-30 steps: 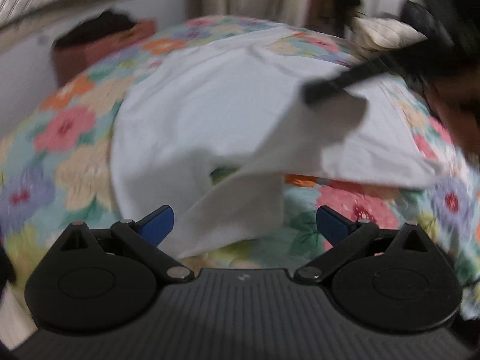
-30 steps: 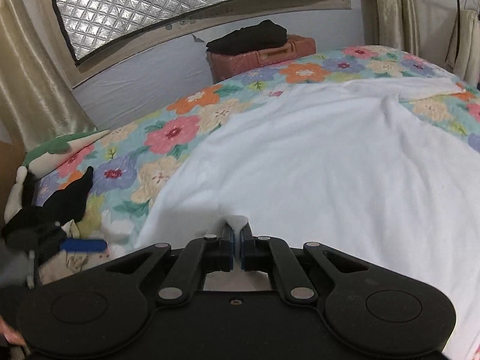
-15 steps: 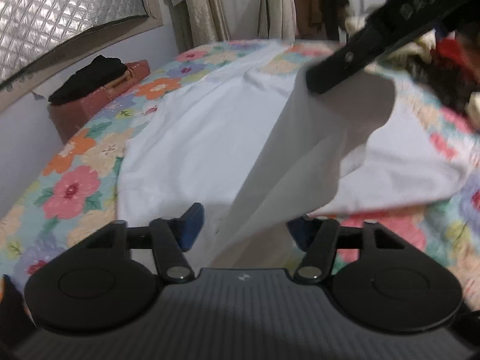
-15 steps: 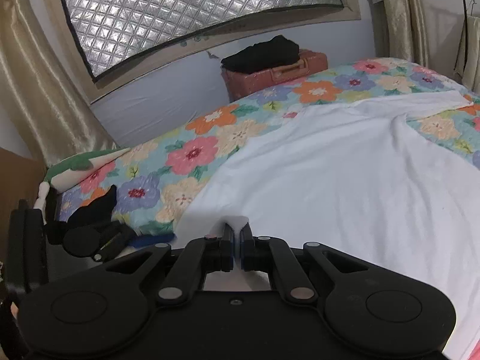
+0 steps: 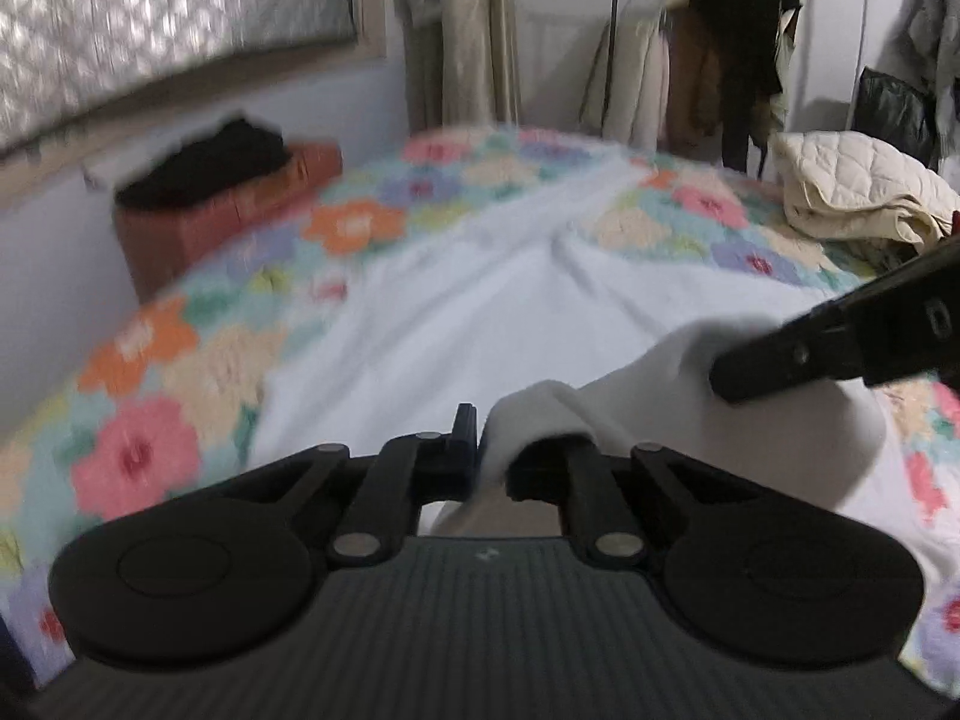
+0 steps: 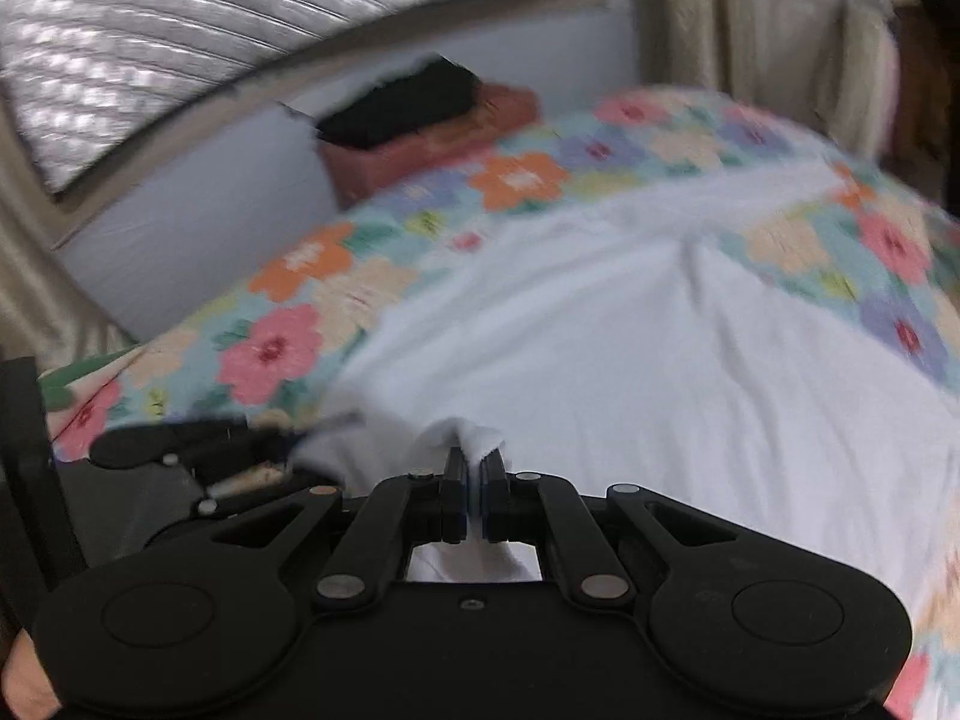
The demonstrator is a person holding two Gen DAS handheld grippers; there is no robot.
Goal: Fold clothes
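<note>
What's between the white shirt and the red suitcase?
Only flowered bedspread separates white shirt from red suitcase, visible in the right wrist view.

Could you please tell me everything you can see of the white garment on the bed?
The white garment is soft, plain cloth, spread mostly flat with some creases on the floral bedspread. Its near edge is lifted: the right gripper pinches one bunched bit, the left gripper another close by. Its exact type is unclear.
</note>
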